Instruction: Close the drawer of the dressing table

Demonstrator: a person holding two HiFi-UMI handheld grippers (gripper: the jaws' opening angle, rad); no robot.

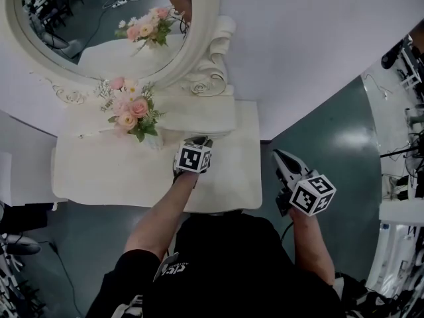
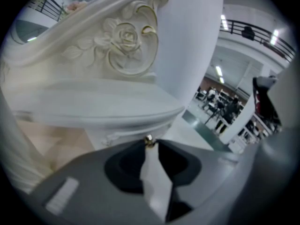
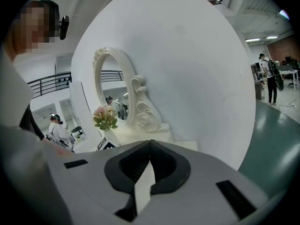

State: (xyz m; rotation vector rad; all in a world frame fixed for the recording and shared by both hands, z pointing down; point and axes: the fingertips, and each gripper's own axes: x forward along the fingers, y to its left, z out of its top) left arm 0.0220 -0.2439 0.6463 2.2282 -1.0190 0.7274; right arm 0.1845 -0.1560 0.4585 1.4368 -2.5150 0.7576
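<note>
The white dressing table (image 1: 112, 171) stands against the wall under an oval mirror (image 1: 86, 18). A low raised shelf (image 1: 205, 114) at its back right carries a small drawer (image 2: 123, 136) with a gold knob (image 2: 149, 139). My left gripper (image 1: 201, 140) reaches over the tabletop to that drawer front, and in the left gripper view its jaws (image 2: 149, 142) are closed on the knob. Whether the drawer sits flush I cannot tell. My right gripper (image 1: 278, 154) hangs off the table's right side, above the floor. Its jaw tips (image 3: 150, 143) meet with nothing between them.
A vase of pink flowers (image 1: 132, 111) stands on the tabletop left of the left gripper. Carved scrollwork (image 1: 212, 58) rises beside the mirror. Green floor (image 1: 331, 144) lies right of the table, with desks and cables (image 1: 404, 124) at the far right. People stand far off (image 3: 269, 76).
</note>
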